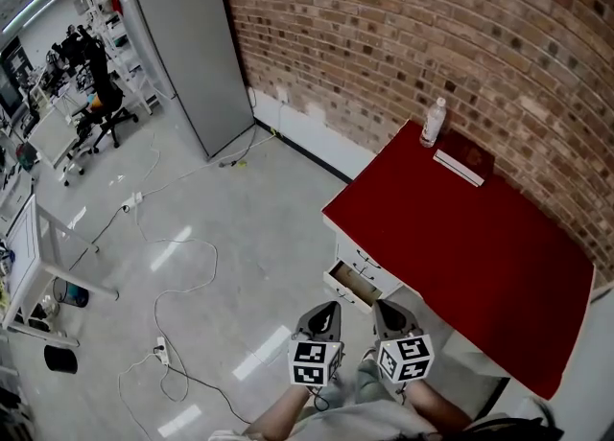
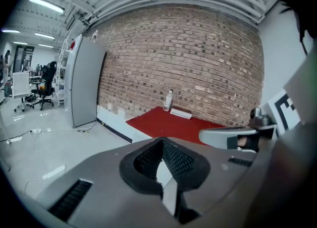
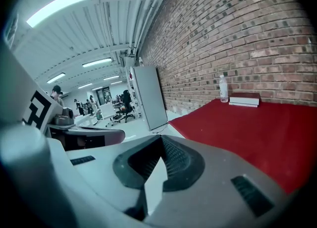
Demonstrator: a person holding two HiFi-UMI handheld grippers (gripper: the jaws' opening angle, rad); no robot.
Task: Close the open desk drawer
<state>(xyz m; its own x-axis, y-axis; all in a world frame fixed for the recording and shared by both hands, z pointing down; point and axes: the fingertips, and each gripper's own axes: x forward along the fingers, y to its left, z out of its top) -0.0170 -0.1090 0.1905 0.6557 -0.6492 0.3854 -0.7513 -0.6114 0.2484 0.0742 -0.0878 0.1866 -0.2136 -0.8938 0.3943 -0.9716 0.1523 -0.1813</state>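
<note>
Red worktop (image 1: 480, 247) sits right of frame; its open drawer (image 1: 351, 283) juts toward lower left, just above left claw (image 1: 324, 313) and right claw (image 1: 387, 312). We read both pressed together, empty, about equally near.

Nothing legible here: the bottle (image 1: 434, 121) label's too small, and the left gripper (image 1: 332, 307) and right gripper (image 1: 378, 305) cubes carry only square markers.

light: bright, even, from ceiling tube lamps (image 3: 57, 6) | glare: pale streaks on glossy floor (image 1: 173, 249) | shadows: soft, perhaps darkest under the front edge of the desk (image 1: 460, 238) | distortion: strong fisheye, brick wall (image 1: 432, 36) bows, gripper views black-cornered | focus: nearest foreground soft
</note>
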